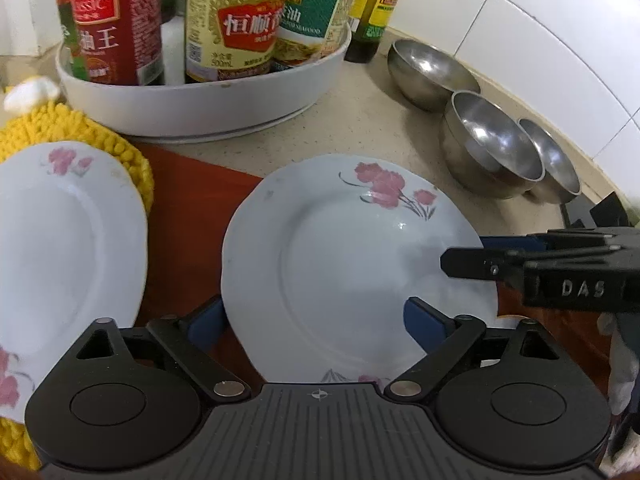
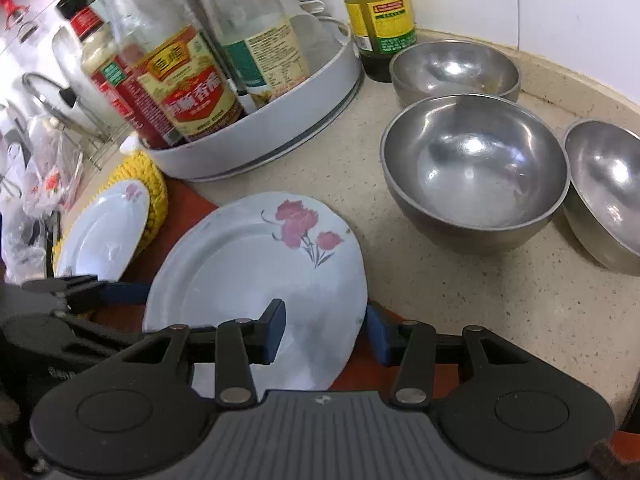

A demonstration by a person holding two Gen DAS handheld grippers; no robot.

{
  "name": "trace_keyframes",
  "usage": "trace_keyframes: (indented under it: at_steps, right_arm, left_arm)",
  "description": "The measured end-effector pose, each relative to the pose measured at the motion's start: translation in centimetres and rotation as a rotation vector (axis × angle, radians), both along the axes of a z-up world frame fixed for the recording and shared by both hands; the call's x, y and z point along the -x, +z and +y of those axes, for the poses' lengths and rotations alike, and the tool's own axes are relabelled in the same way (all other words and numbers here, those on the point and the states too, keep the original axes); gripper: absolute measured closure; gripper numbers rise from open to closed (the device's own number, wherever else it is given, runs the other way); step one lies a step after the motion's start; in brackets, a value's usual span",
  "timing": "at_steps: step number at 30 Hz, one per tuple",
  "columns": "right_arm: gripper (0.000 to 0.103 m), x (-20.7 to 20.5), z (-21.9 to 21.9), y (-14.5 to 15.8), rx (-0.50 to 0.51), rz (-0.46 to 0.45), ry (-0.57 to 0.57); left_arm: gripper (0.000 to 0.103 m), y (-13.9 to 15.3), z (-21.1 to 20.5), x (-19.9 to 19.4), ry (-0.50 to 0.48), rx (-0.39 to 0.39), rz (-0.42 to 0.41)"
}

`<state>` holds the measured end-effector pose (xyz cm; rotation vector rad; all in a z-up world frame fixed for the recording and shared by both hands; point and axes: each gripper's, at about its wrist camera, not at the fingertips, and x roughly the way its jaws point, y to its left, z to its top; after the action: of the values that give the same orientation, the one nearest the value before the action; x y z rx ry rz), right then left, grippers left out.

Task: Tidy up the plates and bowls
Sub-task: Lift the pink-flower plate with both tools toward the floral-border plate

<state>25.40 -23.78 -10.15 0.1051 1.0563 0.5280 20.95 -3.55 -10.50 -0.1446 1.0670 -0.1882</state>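
Note:
A white plate with pink flowers [image 1: 340, 264] [image 2: 248, 264] lies on a red mat [image 1: 192, 188]. My left gripper [image 1: 314, 320] is open at its near rim, one finger beside the left edge and one over the plate. My right gripper [image 2: 328, 334] is open too and straddles the right rim; in the left wrist view it [image 1: 472, 250] comes in from the right. A second flowered plate [image 1: 60, 232] [image 2: 104, 232] rests on a yellow knitted pad [image 1: 120, 148]. Three steel bowls [image 2: 456, 64] [image 2: 476, 164] [image 2: 608, 188] stand apart on the counter at the right.
A white round tray [image 1: 200, 96] [image 2: 272, 128] full of sauce bottles stands behind the plates. A lone bottle [image 2: 376, 20] is by the wall next to the far bowl. White tiles back the counter. Bags and a rack [image 2: 40, 152] lie at far left.

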Motion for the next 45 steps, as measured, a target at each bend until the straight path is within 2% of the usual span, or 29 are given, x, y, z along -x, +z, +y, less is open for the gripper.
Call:
trace_keyframes:
  at_steps: [5, 9, 11, 16, 21, 33, 45]
  right_arm:
    - [0.062, -0.4, 0.5, -0.3, 0.022, -0.007, 0.004]
    - [0.064, -0.2, -0.4, -0.2, -0.01, 0.005, -0.024]
    - [0.064, 0.2, -0.7, 0.3, -0.017, -0.006, -0.032]
    - [0.064, 1.2, -1.5, 1.8, -0.03, -0.051, -0.036]
    - [0.064, 2.3, -2.3, 2.5, -0.039, -0.04, -0.066]
    - [0.064, 7.0, -4.7, 3.6, -0.027, -0.011, -0.137]
    - [0.064, 11.7, -6.8, 3.4, -0.02, 0.049, -0.233]
  left_arm:
    - [0.003, -0.1, -0.5, -1.5, -0.013, -0.038, -0.02]
    - [0.01, 0.3, 0.6, -1.4, 0.007, -0.004, -0.013]
    - [0.01, 0.5, 0.6, -1.2, 0.01, 0.012, -0.001]
    - [0.01, 1.4, -0.2, -0.5, -0.003, -0.002, -0.034]
    - [0.01, 2.7, -0.7, 0.4, -0.019, 0.018, -0.052]
    - [0.01, 3.4, -3.3, 2.5, -0.118, 0.016, -0.048]
    - [0.01, 3.2, -6.0, 4.7, -0.234, 0.013, -0.034]
